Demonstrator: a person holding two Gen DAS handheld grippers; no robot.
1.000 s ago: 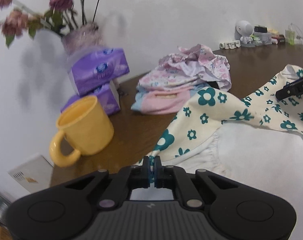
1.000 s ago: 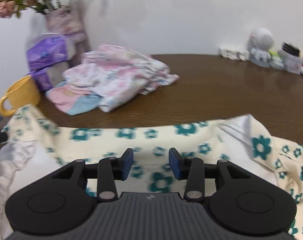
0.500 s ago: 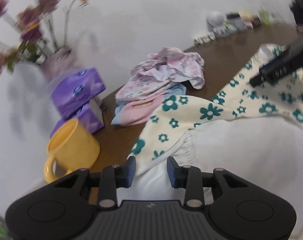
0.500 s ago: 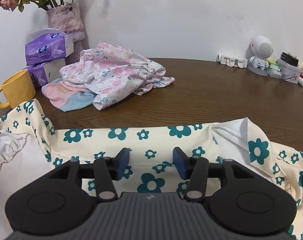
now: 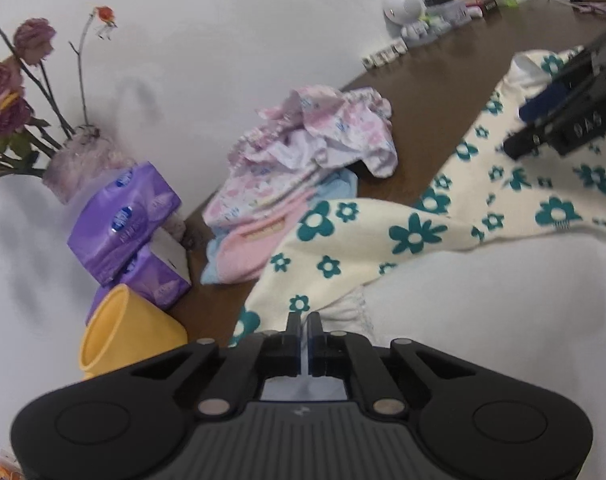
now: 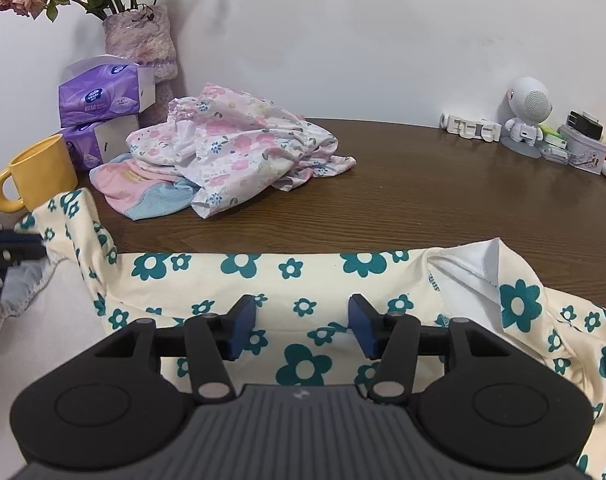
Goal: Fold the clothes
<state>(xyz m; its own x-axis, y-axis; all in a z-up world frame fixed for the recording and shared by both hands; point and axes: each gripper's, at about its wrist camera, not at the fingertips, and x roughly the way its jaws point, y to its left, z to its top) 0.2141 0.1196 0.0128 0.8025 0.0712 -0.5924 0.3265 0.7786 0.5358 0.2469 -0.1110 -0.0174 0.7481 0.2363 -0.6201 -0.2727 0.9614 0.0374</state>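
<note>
A cream garment with teal flowers [image 6: 303, 276] lies spread across the near part of the brown table [image 6: 423, 184], over a white cloth [image 5: 483, 320]. My left gripper [image 5: 303, 334] is shut on the garment's left edge [image 5: 299, 304], next to a white gathered hem. From the right wrist view that corner stands lifted beside the left gripper [image 6: 19, 244]. My right gripper [image 6: 303, 324] is open just above the middle of the garment, with only flat cloth under its blue pads [image 6: 243, 332]. It also shows in the left wrist view as the right gripper [image 5: 531, 128], over the garment's far end.
A pile of pink floral clothes [image 6: 231, 152] lies behind the garment. A yellow mug [image 6: 39, 172], purple tissue packs [image 6: 103, 96] and a vase of dried roses [image 6: 139, 40] stand at the left wall. A white figurine [image 6: 527, 116] and small boxes sit back right.
My left gripper was shut a second ago, stood open half a second ago, and is shut on the garment's edge again. The right gripper's fingers have spread wider.
</note>
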